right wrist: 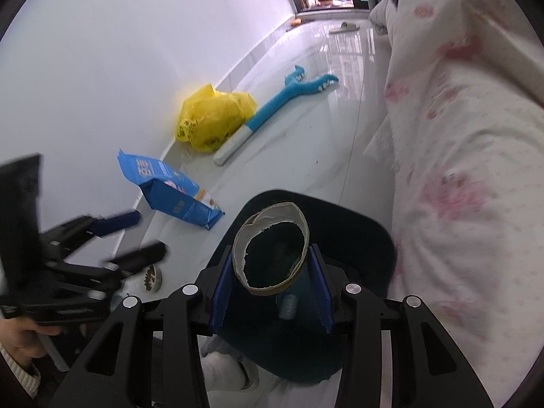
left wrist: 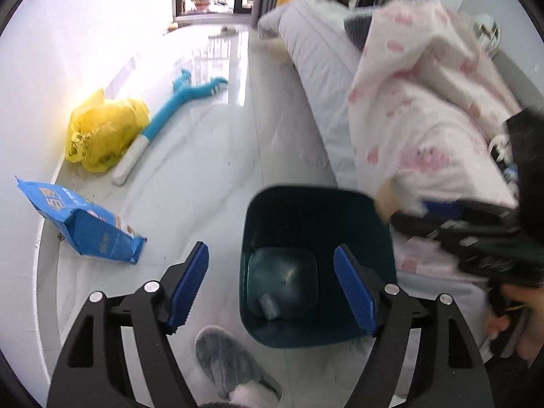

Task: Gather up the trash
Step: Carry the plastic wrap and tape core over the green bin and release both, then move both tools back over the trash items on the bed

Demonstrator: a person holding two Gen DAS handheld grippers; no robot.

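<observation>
A dark teal waste bin (left wrist: 319, 210) stands on the pale floor beside the bed, and a small clear bottle (left wrist: 268, 306) lies at its bottom. My left gripper (left wrist: 272, 289) hangs open above the bin's left side with nothing between its blue pads. In the right wrist view my right gripper (right wrist: 270, 261) is shut on a torn brown cardboard tube (right wrist: 272, 248), held over the bin's (right wrist: 374, 234) mouth. The left gripper (right wrist: 136, 238) shows blurred at the left of that view. The right gripper (left wrist: 414, 214) shows blurred at the right of the left wrist view.
Along the white wall lie a blue snack bag (left wrist: 81, 224), a crumpled yellow plastic bag (left wrist: 102, 132) and a blue long-handled toy (left wrist: 180, 102). A bed with a pink-patterned blanket (left wrist: 425, 119) fills the right. A grey slipper (left wrist: 231, 357) stands by the bin. A small round tin (right wrist: 153, 277) lies near the wall.
</observation>
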